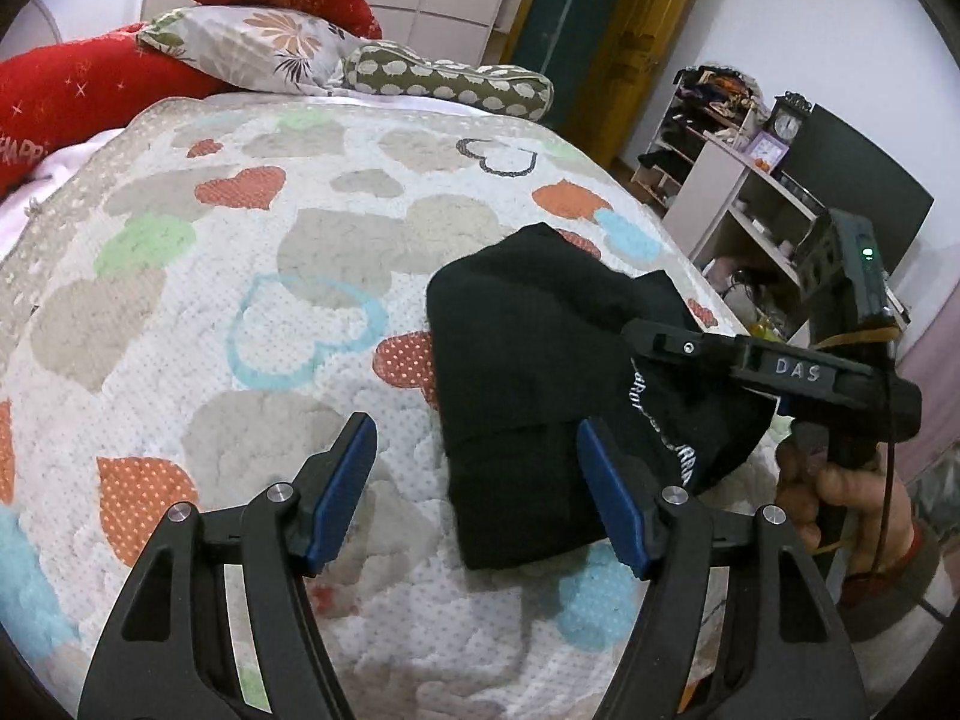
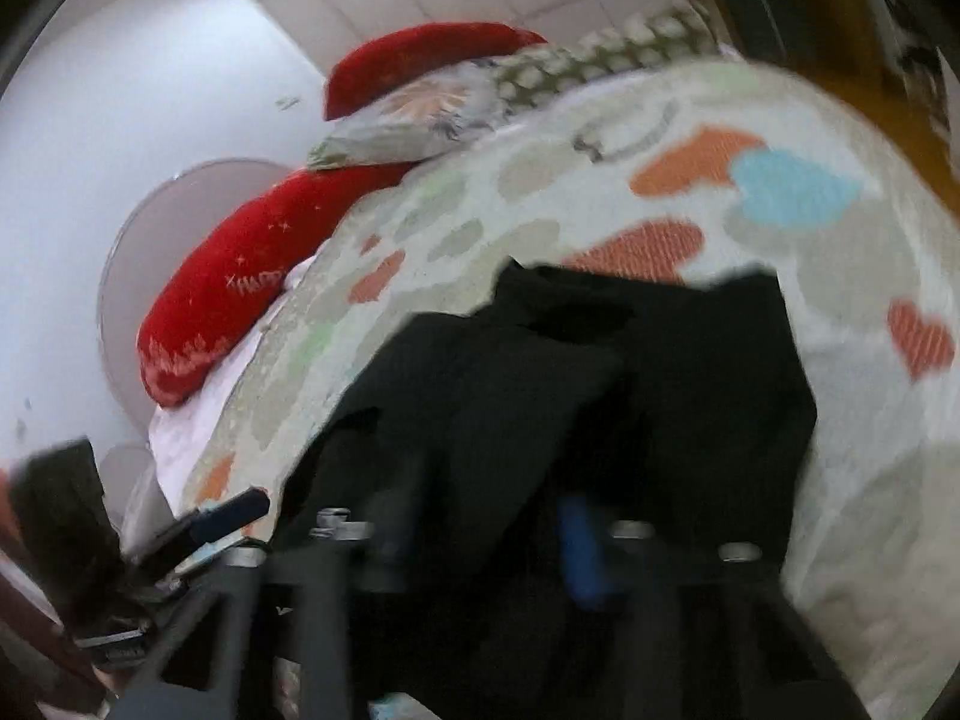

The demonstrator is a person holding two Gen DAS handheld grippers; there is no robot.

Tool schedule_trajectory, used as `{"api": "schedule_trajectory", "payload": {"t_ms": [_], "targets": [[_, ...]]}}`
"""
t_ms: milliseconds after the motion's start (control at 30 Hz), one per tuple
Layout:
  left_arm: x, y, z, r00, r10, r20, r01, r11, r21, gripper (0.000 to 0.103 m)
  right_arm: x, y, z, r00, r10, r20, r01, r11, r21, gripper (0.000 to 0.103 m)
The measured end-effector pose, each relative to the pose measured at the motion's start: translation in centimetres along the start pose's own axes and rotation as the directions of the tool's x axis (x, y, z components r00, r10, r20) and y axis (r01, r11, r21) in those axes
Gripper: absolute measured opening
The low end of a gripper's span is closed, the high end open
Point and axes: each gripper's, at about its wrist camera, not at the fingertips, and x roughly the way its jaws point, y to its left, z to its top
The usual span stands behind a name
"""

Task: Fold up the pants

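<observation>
- The black pants (image 1: 528, 372) are lying in a folded bundle on the bed (image 1: 252, 276), near its right edge and its near end. They are sitting there because the bed's flat quilt is giving room to fold on.
- The left tool (image 1: 477, 492) is hanging just over the quilt with its two blue pads standing wide apart. It is holding nothing. One pad is beside the near end of the pants, and the other is over bare quilt, so it looks like it is getting ready to help or has let go.
- The right tool (image 2: 480, 534) is coming in from the bed's right edge, with a hand (image 1: 852, 504) squeezing its handle. Its fingers are pushed into the top layer of the pants near the white letters. Its own camera is blurry, so I am only guessing that it is pinching the cloth; the fingers are sitting close together with black cloth all around them. I think it is gripping that layer to pull it over or make it neat.
- Counting: one pair of pants, two tools, one hand showing.
- At the far end of the bed four pillows are lying in a pile: two red pillows (image 1: 78, 90), one flowery pillow (image 1: 252, 48), and one long spotted pillow (image 1: 450, 81). They are staying out of the way of the folding.
- Past the bed's right edge a shelf (image 1: 738, 198) is standing with one small clock (image 1: 787, 123) on top.
</observation>
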Motion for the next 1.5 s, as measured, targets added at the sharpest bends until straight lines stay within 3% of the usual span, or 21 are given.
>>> {"api": "schedule_trajectory", "payload": {"t_ms": [100,200,333,400,500,633,833,967,1200,1333,1400,1500], "targets": [[-0.8,-0.3,0.9,1.000,-0.004,0.031,0.004,1.000,0.004,0.070,-2.6,0.7,0.9,0.997,-0.023,0.073,0.028,0.997,-0.075,0.018],[-1.4,-1.4,2.0,0.997,-0.022,0.069,0.021,0.999,0.026,0.070,-5.1,0.5,1.8,0.977,-0.153,0.148,0.173,0.976,-0.132,0.015],[0.9,-3.2,2.3,0.999,-0.029,0.044,0.027,0.998,0.055,0.070,-3.7,-3.5,1.8,0.972,-0.229,0.053,0.231,0.972,-0.037,0.015],[2.3,-3.8,2.0,1.000,-0.018,0.004,0.018,0.998,0.068,0.070,-2.9,-4.6,1.3,0.949,-0.317,0.003,0.317,0.948,-0.019,0.015],[3.8,-4.1,1.5,0.999,-0.010,-0.042,0.013,0.997,0.072,0.070,-4.3,-5.2,1.1,0.961,-0.275,0.026,0.274,0.961,0.027,0.015],[3.8,-3.9,1.9,0.999,-0.009,-0.041,0.011,0.999,0.052,0.070,-6.2,-3.5,1.8,0.972,-0.222,0.082,0.223,0.975,-0.006,0.016],[3.4,-4.2,3.2,0.999,0.034,-0.010,-0.033,0.998,0.062,0.070,-5.3,-1.0,2.9,0.990,-0.111,0.086,0.113,0.994,-0.009,0.020],[3.6,-3.7,3.8,0.998,0.070,0.006,-0.070,0.996,0.058,0.070,-3.6,0.3,2.9,0.996,-0.070,0.052,0.072,0.997,-0.030,0.045],[4.9,-2.8,4.8,0.994,0.110,0.001,-0.110,0.993,0.052,0.070,-0.9,0.8,2.4,0.997,-0.073,-0.005,0.072,0.994,-0.087,0.045],[6.7,-2.9,5.2,0.993,0.117,-0.021,-0.115,0.992,0.058,0.070,0.4,-0.2,2.6,0.991,-0.130,-0.026,0.127,0.987,-0.098,0.045],[7.7,-3.2,5.5,0.993,0.116,-0.034,-0.113,0.991,0.066,0.070,1.1,-0.6,2.9,0.979,-0.203,-0.025,0.198,0.971,-0.134,0.041],[8.9,-3.7,6.0,0.992,0.120,-0.032,-0.117,0.990,0.080,0.070,1.6,-1.8,3.4,0.977,-0.212,-0.010,0.210,0.972,-0.109,0.034]]}}
